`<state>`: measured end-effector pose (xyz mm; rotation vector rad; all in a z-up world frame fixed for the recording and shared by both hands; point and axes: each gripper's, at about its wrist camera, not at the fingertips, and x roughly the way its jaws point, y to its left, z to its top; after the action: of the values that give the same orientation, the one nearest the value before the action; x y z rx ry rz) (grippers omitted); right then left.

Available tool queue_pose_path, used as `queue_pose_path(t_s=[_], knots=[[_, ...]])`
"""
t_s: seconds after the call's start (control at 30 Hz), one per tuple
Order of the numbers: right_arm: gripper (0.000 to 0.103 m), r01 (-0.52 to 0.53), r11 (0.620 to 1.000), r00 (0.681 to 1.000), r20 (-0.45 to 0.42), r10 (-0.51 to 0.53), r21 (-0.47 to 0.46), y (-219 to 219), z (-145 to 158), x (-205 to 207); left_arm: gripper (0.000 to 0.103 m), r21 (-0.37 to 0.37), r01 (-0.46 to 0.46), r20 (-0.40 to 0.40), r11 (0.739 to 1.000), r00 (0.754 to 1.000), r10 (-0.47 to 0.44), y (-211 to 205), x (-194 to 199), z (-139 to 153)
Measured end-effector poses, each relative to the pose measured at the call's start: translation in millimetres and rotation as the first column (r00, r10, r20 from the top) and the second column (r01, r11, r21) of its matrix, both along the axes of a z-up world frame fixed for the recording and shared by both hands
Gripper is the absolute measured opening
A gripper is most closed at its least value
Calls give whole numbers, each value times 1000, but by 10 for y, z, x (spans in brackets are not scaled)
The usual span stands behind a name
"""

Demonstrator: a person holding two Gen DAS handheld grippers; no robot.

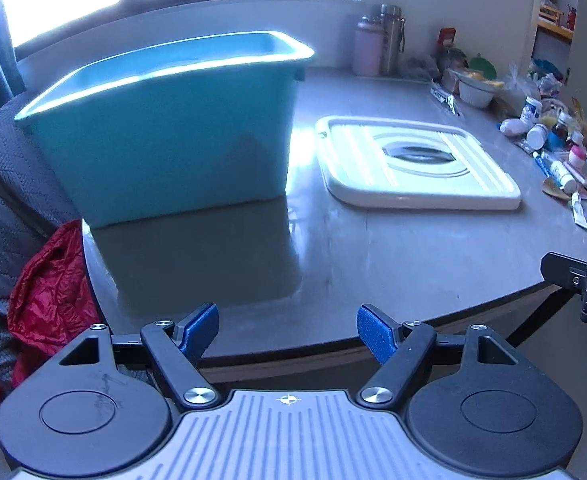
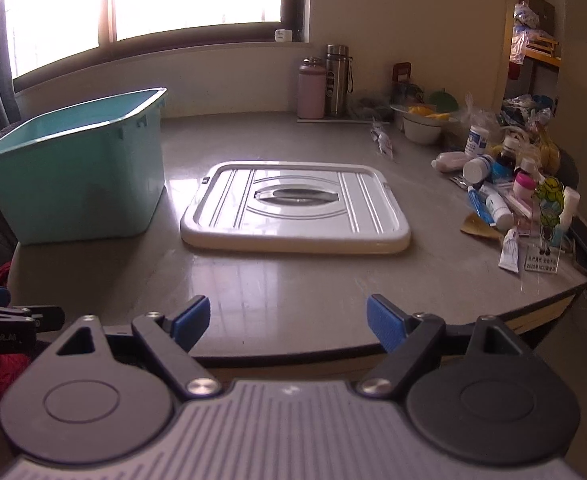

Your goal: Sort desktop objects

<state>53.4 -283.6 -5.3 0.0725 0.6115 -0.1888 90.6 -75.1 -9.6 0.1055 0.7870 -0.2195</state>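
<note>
Both jaws stand apart, empty: our left hand-held gripper point(image 1: 287, 330) and right hand-held gripper point(image 2: 287, 322) hang over the desk's point(image 2: 293, 292) near edge. Small bottles point(image 2: 493, 196) crowd its right edge; a careless reach could topple them off, away from the bin point(image 2: 73, 176).

My left gripper point(image 1: 287, 334) hangs over the near edge of the grey table point(image 1: 373, 264), jaws apart with nothing between them. Beyond it the teal bin point(image 1: 165, 136) stands open. Right of the bin, apart from it, lies the white lid point(image 1: 417, 164). Further right of the bin, past the lid, small bottles and tubes point(image 1: 549, 148) crowd together.
</note>
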Motion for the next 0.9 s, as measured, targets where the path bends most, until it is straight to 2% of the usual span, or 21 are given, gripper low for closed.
queue_pose_path(t_s=[0.3,0.63,0.9], knots=[[85,0,1000,1000,-19,0,12,-65,-50,-49,78,21,-15,-10,1000,1000,15,-159,77,19],[86,29,998,999,-15,-28,53,-235,-110,3,78,40,24,14,999,1000,-25,-433,235,43],[86,61,997,998,-39,-59,47,-512,-108,197,78,9,41,-7,999,999,-41,-717,550,-10]])
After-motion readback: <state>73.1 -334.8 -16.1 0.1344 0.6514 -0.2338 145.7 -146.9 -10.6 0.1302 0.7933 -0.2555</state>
